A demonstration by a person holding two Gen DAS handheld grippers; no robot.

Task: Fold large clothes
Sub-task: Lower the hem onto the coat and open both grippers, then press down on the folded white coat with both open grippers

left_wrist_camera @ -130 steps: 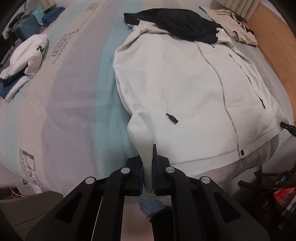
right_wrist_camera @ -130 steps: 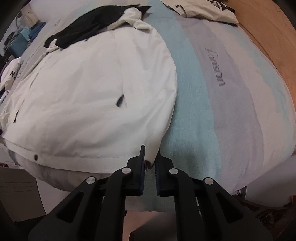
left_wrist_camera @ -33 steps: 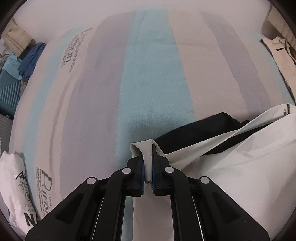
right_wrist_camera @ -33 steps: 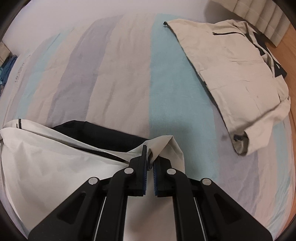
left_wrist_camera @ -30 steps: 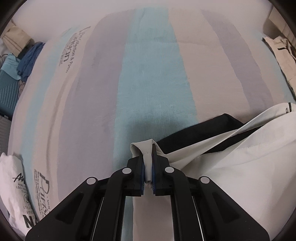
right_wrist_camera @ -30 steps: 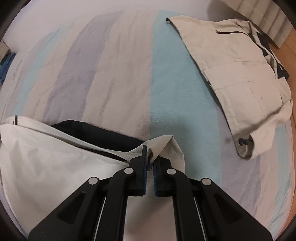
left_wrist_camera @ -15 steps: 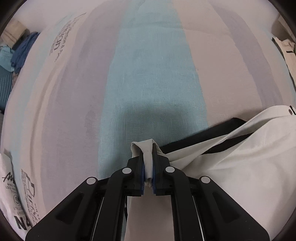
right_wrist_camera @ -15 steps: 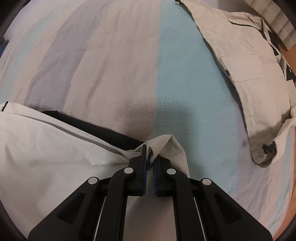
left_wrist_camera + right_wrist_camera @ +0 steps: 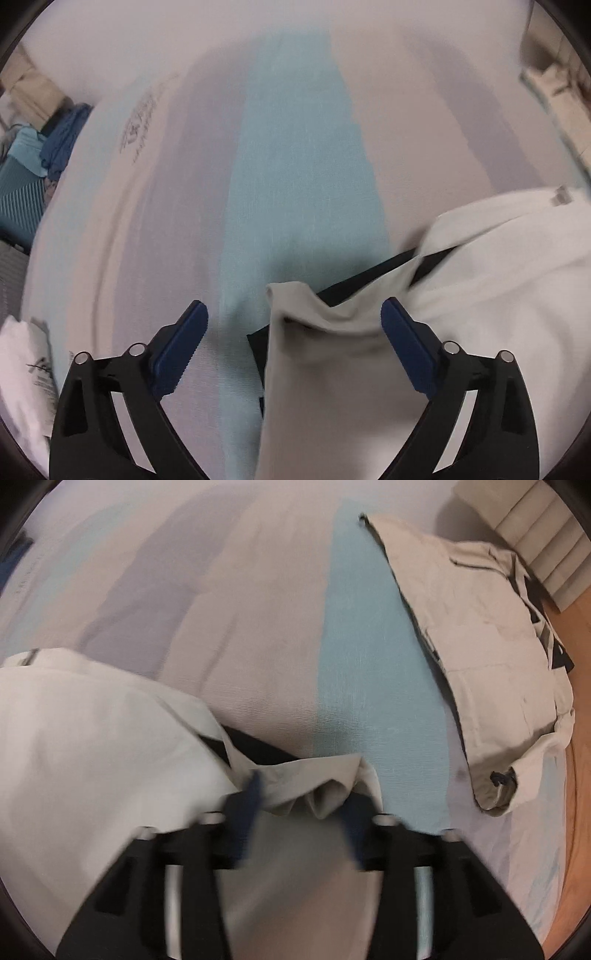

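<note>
we are at the release that ends a fold: the white jacket lies doubled on the striped bedsheet, its black lining showing at the edge. the left gripper and right gripper have just been opening, jaws spread, cloth between them but unpinched. next, we judge, comes backing clear without dragging the hem, then regripping for a further fold.

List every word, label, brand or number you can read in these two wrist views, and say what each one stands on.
Nothing can be read with certainty.
Script print on the striped bedsheet, left wrist view: too blurred to read.
Dark print on the white garment at the lower left edge: cut off and blurred, not readable.
Dark markings on the beige jacket, right wrist view: shapes only, no legible letters.
</note>
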